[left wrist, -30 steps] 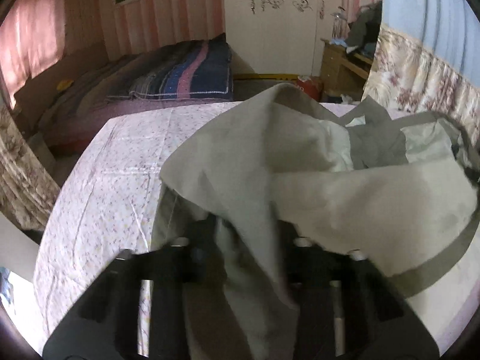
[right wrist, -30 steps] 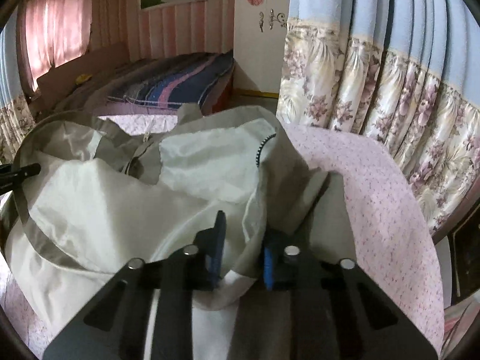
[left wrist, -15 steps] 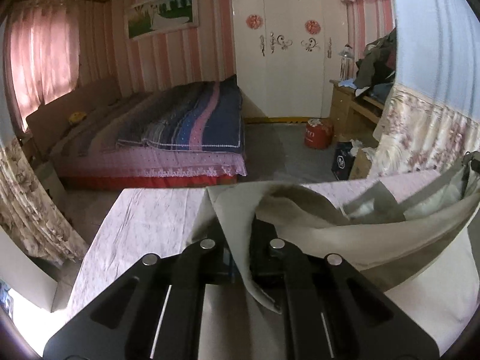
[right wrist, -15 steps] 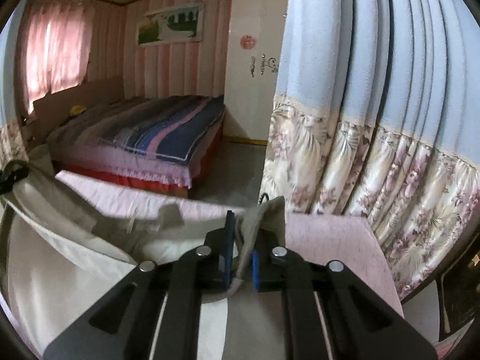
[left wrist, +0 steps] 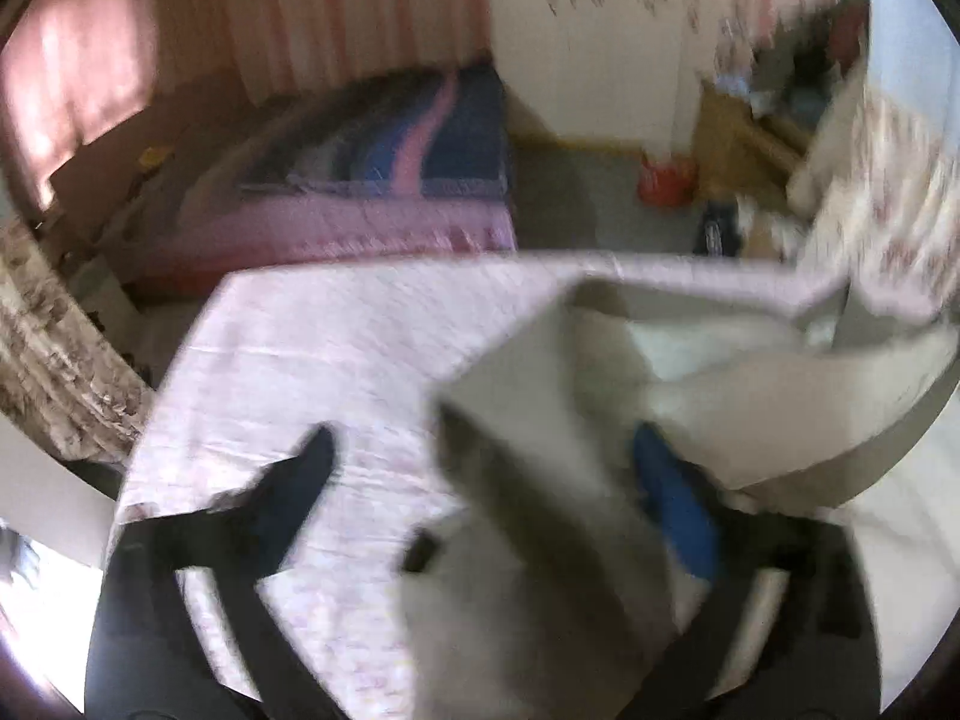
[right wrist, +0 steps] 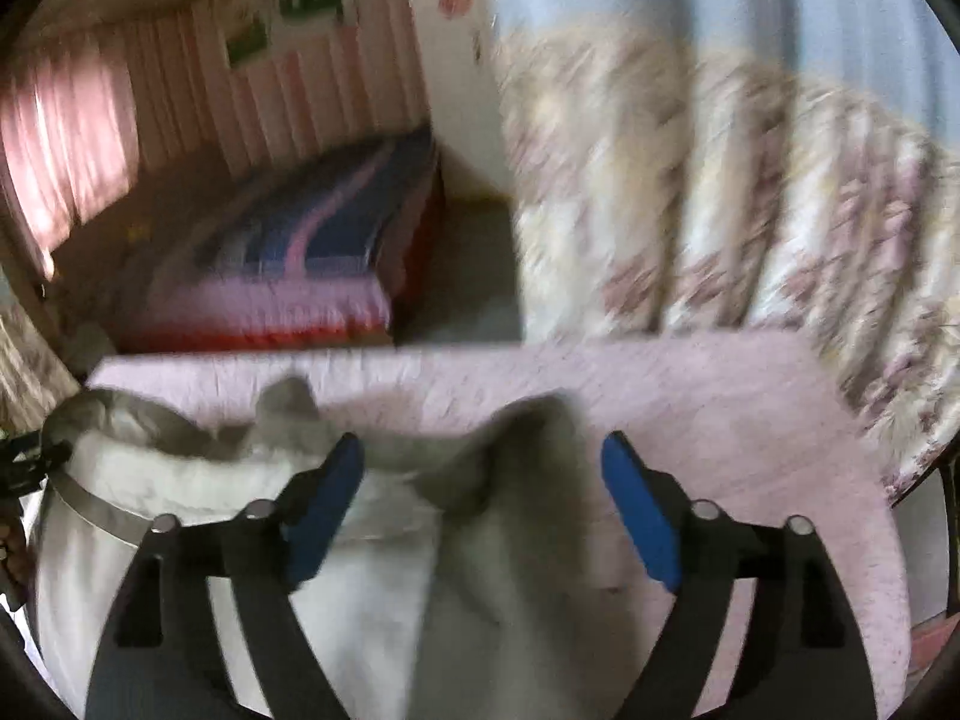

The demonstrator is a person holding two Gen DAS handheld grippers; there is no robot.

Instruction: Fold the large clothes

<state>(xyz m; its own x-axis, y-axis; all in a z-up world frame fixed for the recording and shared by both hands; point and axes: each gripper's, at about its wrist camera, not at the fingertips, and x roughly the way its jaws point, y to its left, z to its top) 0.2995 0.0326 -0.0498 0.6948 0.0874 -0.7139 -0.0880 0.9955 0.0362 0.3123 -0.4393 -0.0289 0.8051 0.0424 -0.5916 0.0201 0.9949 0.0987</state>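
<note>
Both grippers, left gripper (left wrist: 480,462) and right gripper (right wrist: 483,468), just opened, jaws wide, releasing the pale garment (right wrist: 240,540); back straight off so the fingers don't snag the fold on the pink-covered table (right wrist: 720,408).

Garment (right wrist: 252,480) heaped on covered table (right wrist: 720,420), spread from 6 to 9 o'clock in right wrist view, bed (right wrist: 312,264) seen behind table at 11 o'clock, curtain (right wrist: 720,210) hung at 2 o'clock, wardrobe (left wrist: 588,42) placed beyond bed at 1 o'clock in left view.

Both fisheye views motion-blurred throughout, edges curved and vignetted black; dim room, backlit by glowing pink curtains (left wrist: 78,78) at left.
</note>
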